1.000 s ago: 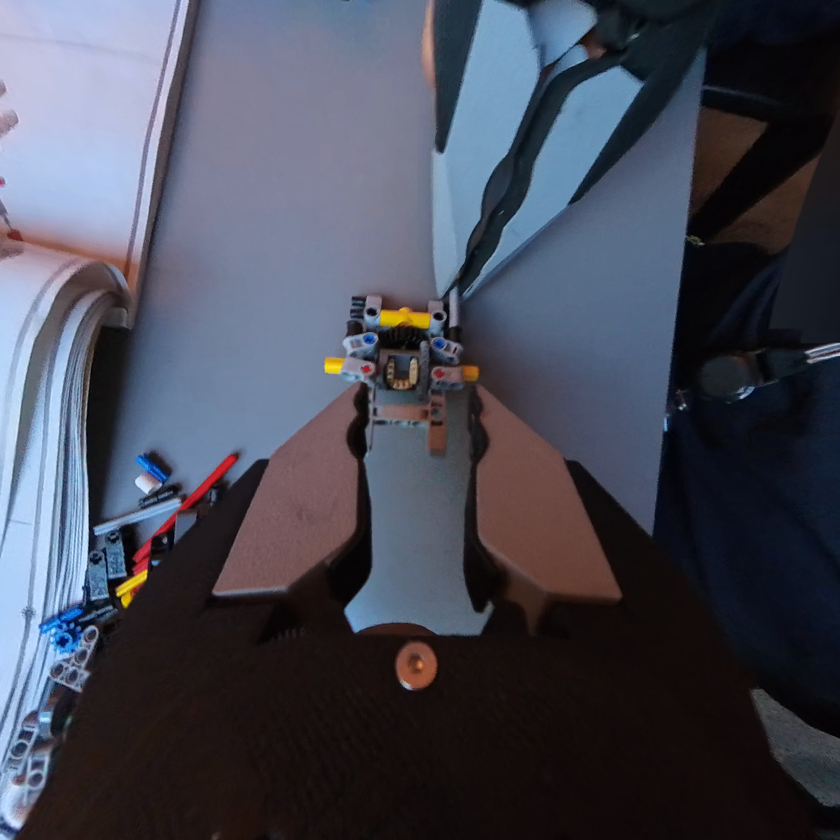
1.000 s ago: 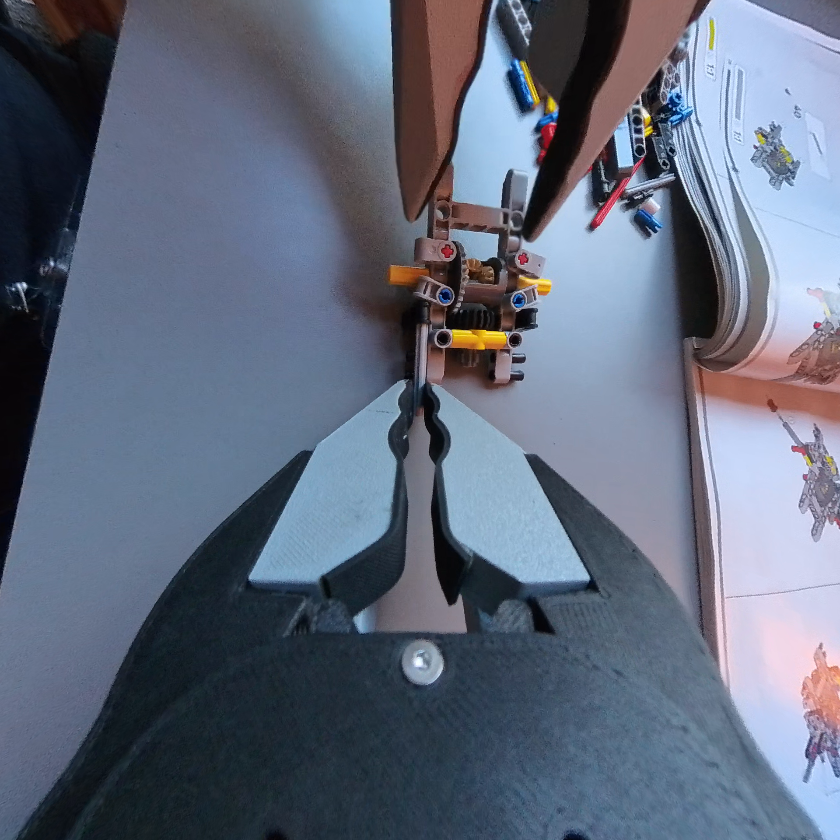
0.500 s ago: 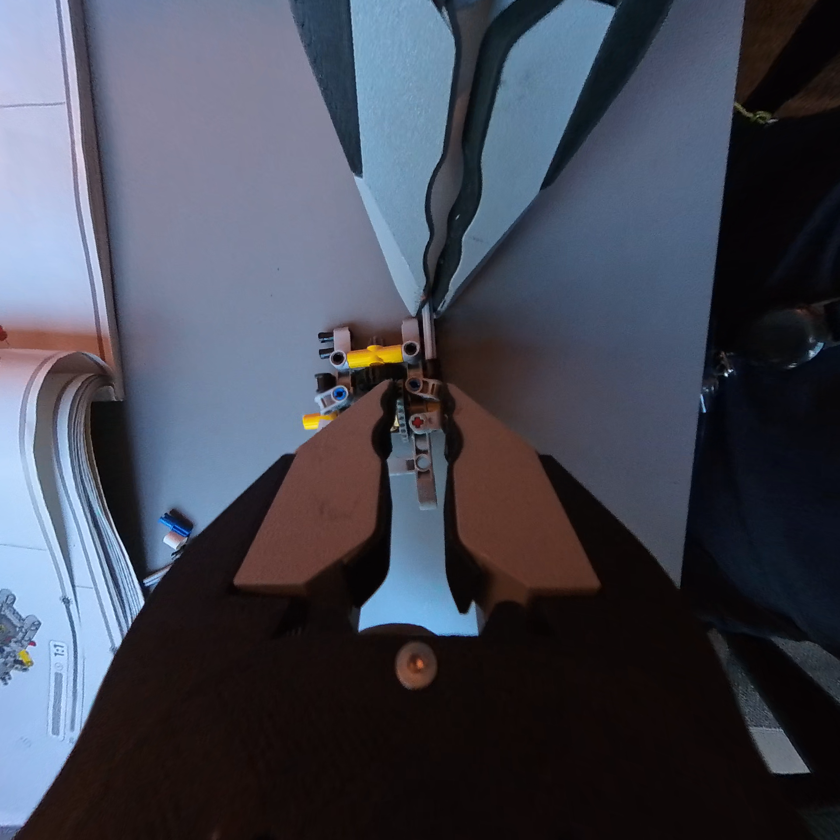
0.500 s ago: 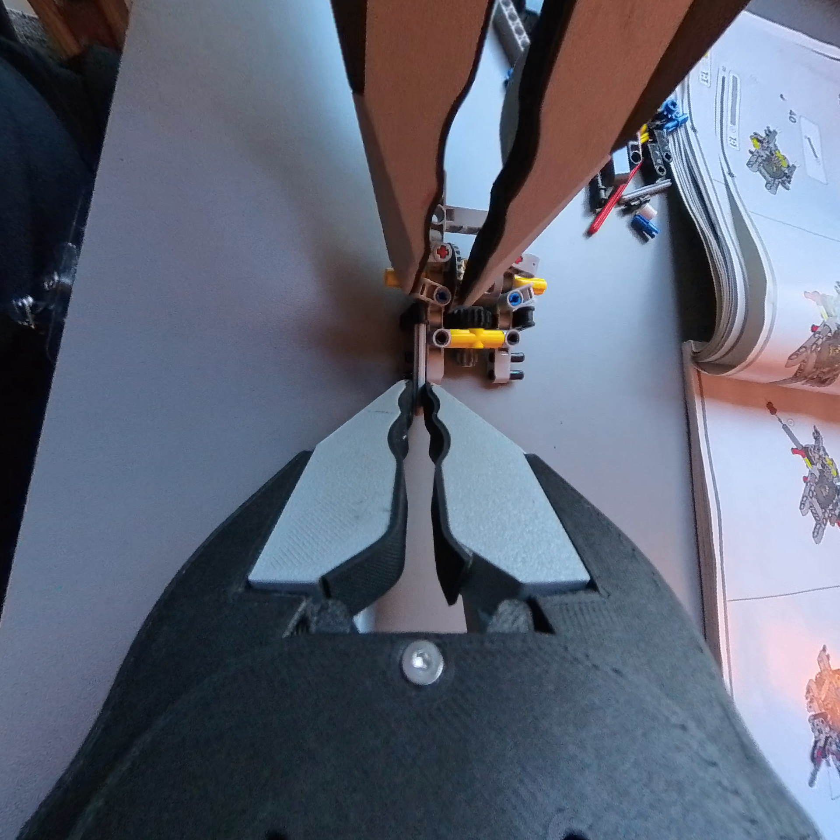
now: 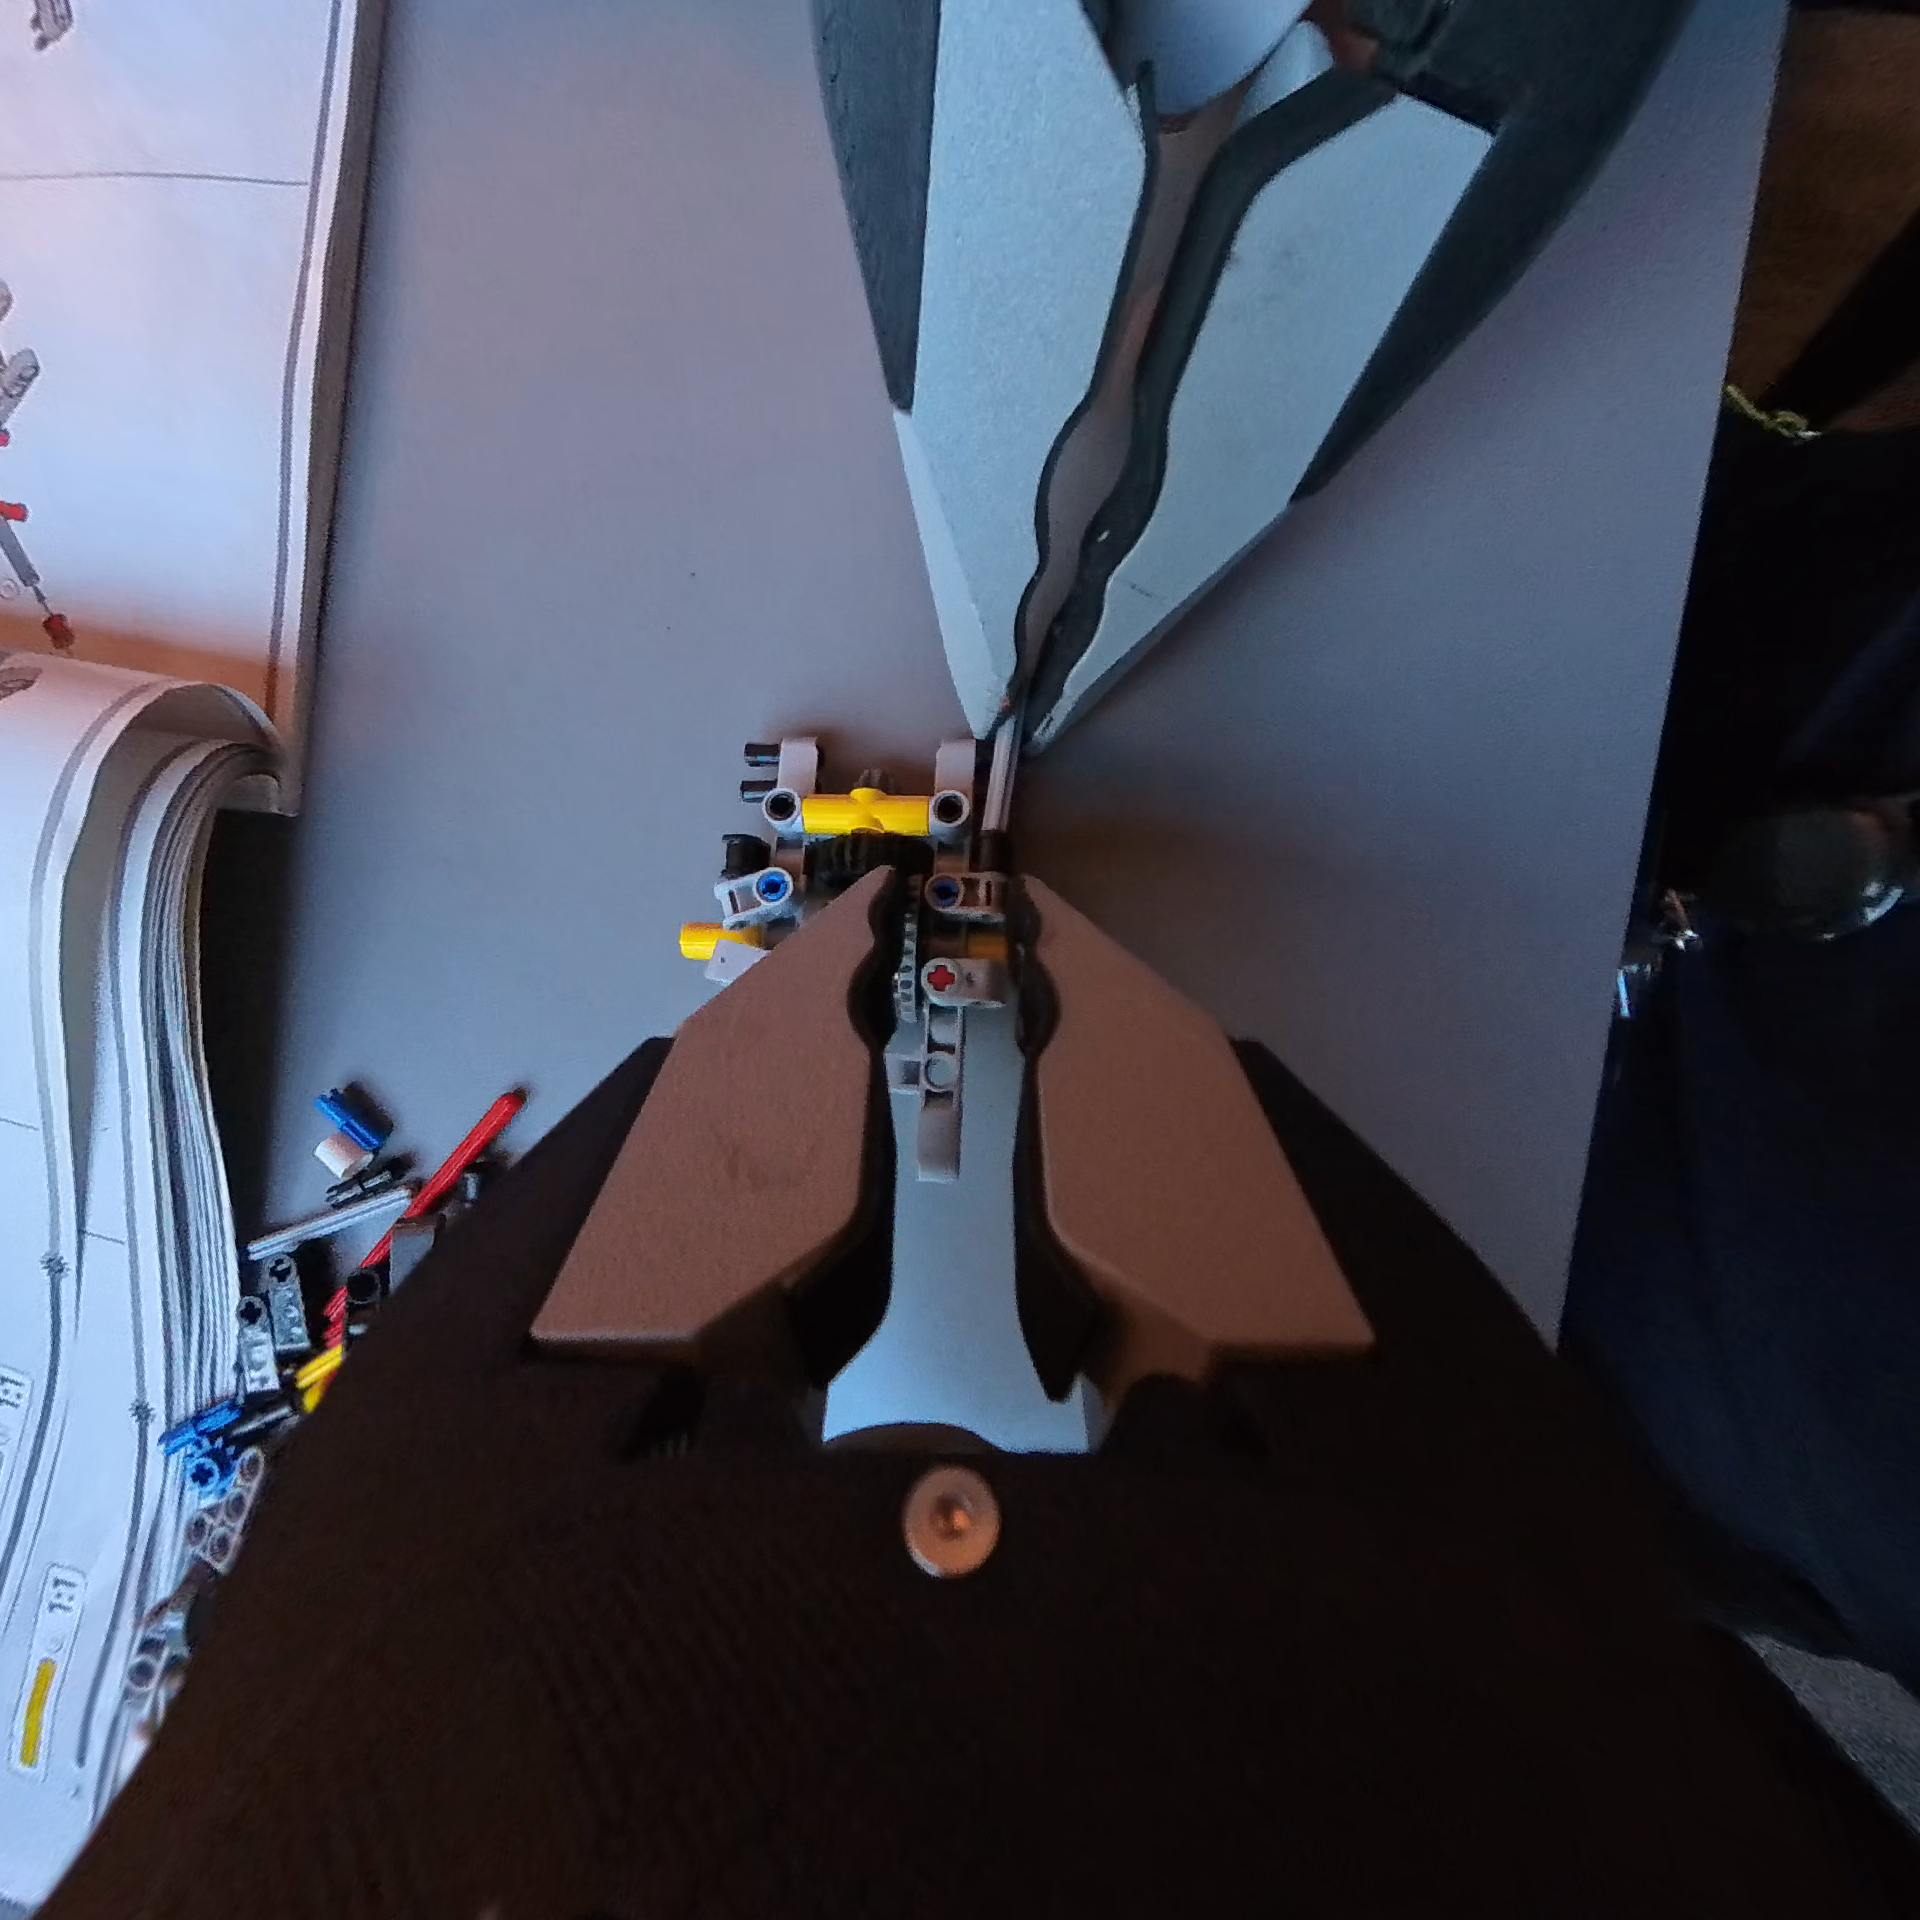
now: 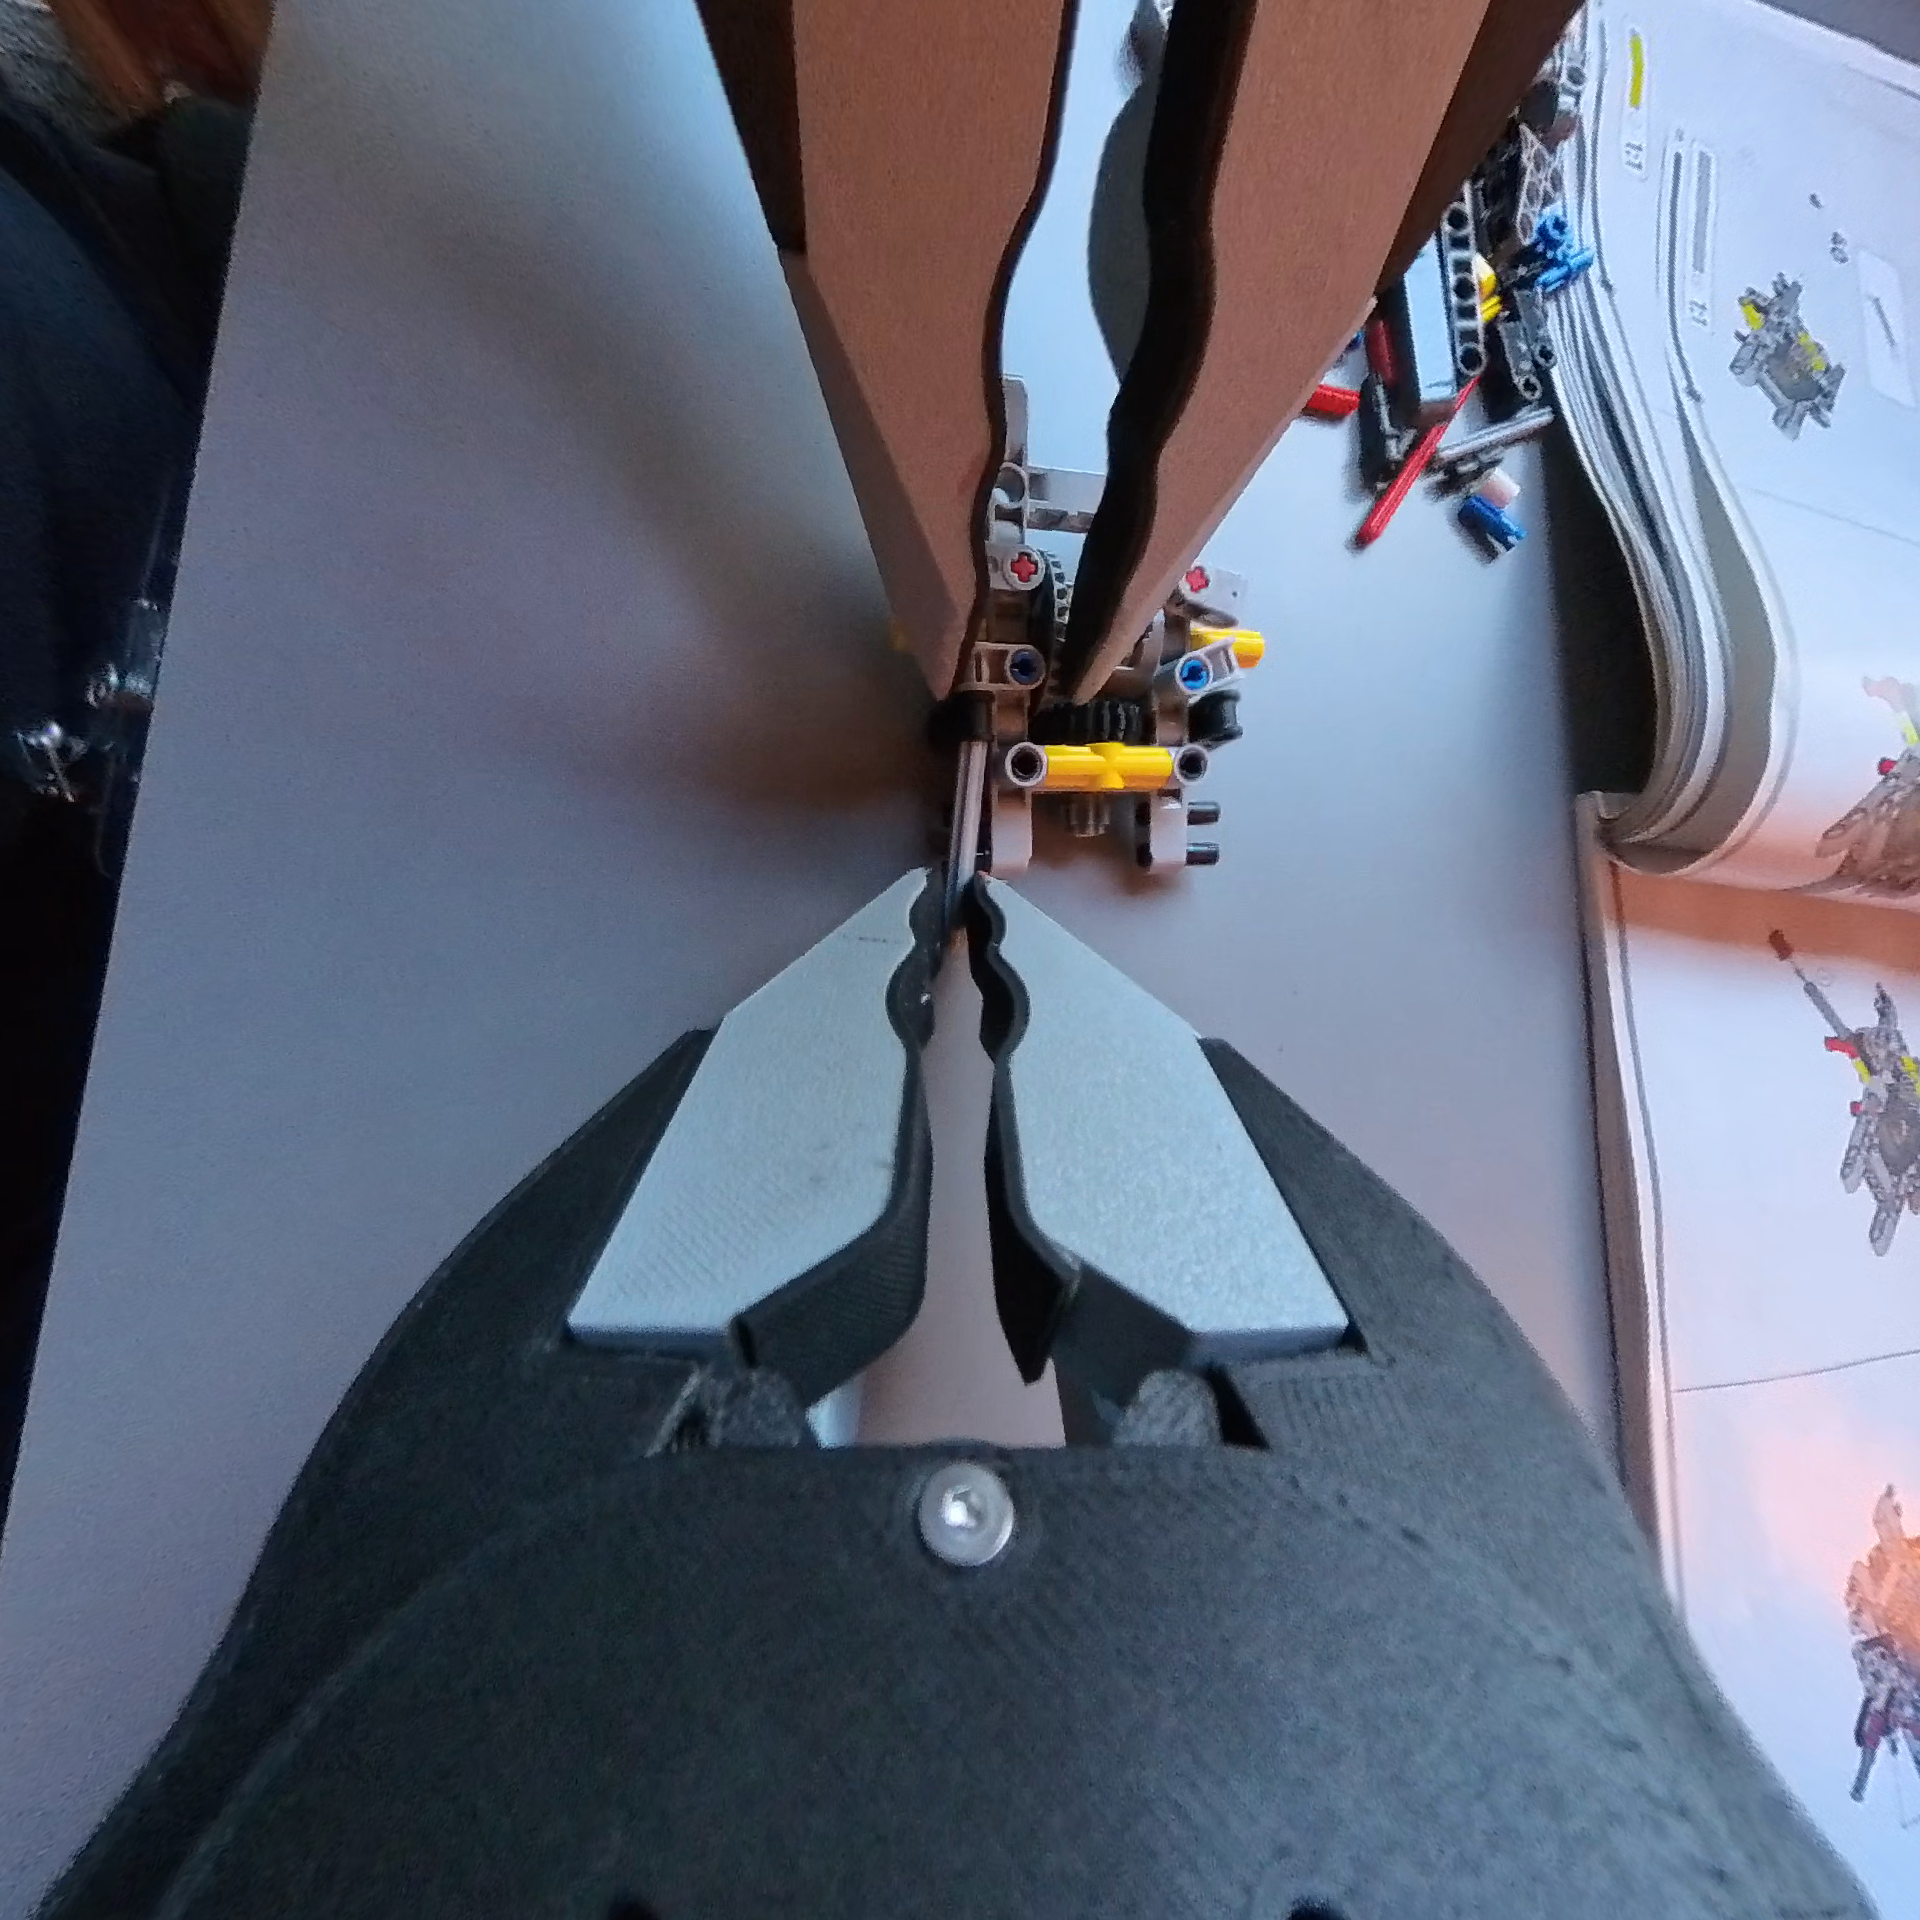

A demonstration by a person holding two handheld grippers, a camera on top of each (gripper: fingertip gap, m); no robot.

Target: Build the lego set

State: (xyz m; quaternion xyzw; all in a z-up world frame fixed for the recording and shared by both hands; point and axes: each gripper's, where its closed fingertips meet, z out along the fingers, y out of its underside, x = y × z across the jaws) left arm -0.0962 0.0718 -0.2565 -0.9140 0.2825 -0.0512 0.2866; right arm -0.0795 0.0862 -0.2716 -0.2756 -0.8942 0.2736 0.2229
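Two tools brace one small brick assembly from opposite ends

The left tool clamps the grey-and-yellow assembly to the surface; the right tool pinches a thin grey axle at its corner, seemingly steadying it for insertion

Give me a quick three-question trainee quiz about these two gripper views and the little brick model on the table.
1. True or false: the brick model rests on the grey table.
2. What does the right gripper pinch? A) a thin grey rod B) a yellow pin C) a page
3. Fill in: the loose parts pile lies beside the open ______.

Key: 1 true. 2 A, the thin grey rod at the model's side. 3 instruction booklet; the left gripper clamps the model's grey frame.
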